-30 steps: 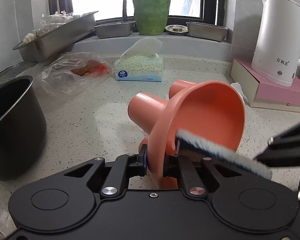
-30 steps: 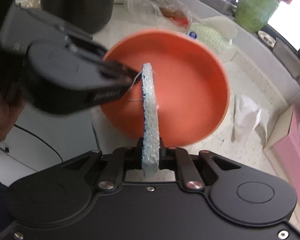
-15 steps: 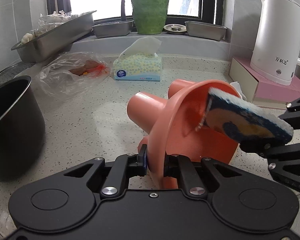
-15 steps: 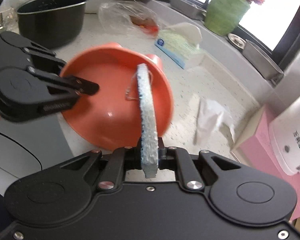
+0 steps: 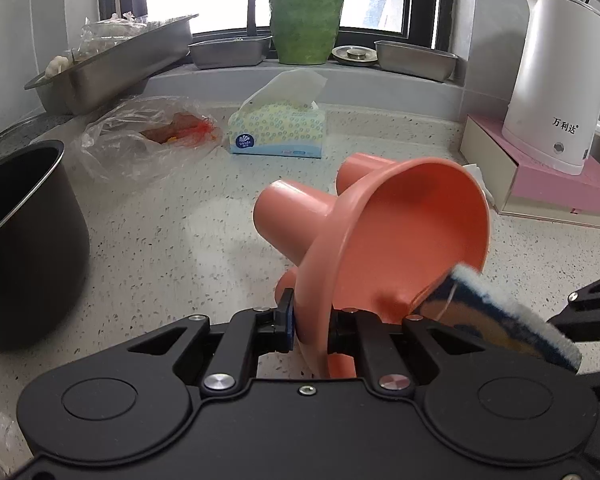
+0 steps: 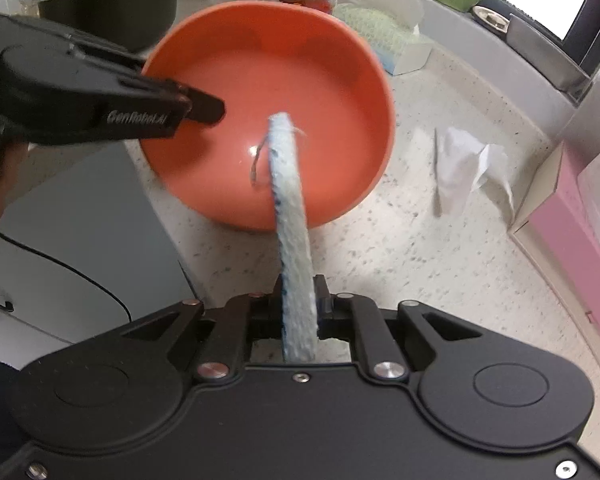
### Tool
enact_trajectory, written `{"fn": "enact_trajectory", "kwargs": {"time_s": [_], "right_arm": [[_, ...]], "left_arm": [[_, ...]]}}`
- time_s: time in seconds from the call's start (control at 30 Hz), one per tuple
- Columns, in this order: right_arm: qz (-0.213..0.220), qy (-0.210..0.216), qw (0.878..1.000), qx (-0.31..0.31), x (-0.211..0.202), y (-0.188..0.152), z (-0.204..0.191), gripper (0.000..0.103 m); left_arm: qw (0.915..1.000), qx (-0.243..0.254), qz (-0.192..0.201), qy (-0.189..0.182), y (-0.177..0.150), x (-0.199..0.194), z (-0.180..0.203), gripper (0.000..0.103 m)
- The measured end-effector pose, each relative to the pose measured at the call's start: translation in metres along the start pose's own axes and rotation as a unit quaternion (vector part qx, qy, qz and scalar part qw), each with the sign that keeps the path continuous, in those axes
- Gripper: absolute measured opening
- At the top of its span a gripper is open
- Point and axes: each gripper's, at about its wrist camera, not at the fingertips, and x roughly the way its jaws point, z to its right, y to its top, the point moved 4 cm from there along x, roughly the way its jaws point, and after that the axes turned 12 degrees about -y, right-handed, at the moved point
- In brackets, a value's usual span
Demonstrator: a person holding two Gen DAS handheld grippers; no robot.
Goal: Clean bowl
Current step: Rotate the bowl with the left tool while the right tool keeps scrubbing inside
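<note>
Left gripper (image 5: 310, 326) pinches the salmon-orange plastic bowl (image 6: 268, 120) by its rim; right gripper (image 6: 300, 312) clamps a blue-and-white sponge (image 6: 292, 216) inside it. Hard scrubbing could lever the bowl loose.

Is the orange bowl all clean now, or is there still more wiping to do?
Not finished yet. Done: the left hand-held gripper has clamped the rim of the orange bowl and holds it tipped up off the counter. In hand: the right hand-held gripper grips a blue sponge whose tip reaches inside the bowl. Left: finishing the wipe and setting the bowl down. The inside looks smooth, but blur hides small spots.
</note>
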Motion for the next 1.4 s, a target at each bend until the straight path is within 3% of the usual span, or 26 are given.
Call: {"fn": "enact_trajectory", "kwargs": {"time_s": [0.33, 0.63, 1.07, 1.4], "right_arm": [[0.032, 0.013, 0.999, -0.028, -0.01, 0.019, -0.019, 0.012], [0.069, -0.005, 0.997, -0.015, -0.027, 0.038, -0.001, 0.012], [0.046, -0.029, 0.998, 0.021, -0.017, 0.02, 0.036, 0.012], [-0.005, -0.009, 1.0, 0.024, -0.001, -0.001, 0.028, 0.012]], "left_arm": [[1.0, -0.001, -0.001, 0.002, -0.001, -0.001, 0.001, 0.011], [1.0, 0.003, -0.001, 0.002, -0.001, -0.001, 0.0, 0.011], [1.0, 0.001, -0.003, 0.001, -0.002, -0.001, 0.0, 0.011], [1.0, 0.001, -0.004, 0.0, -0.002, 0.0, -0.001, 0.011]]}}
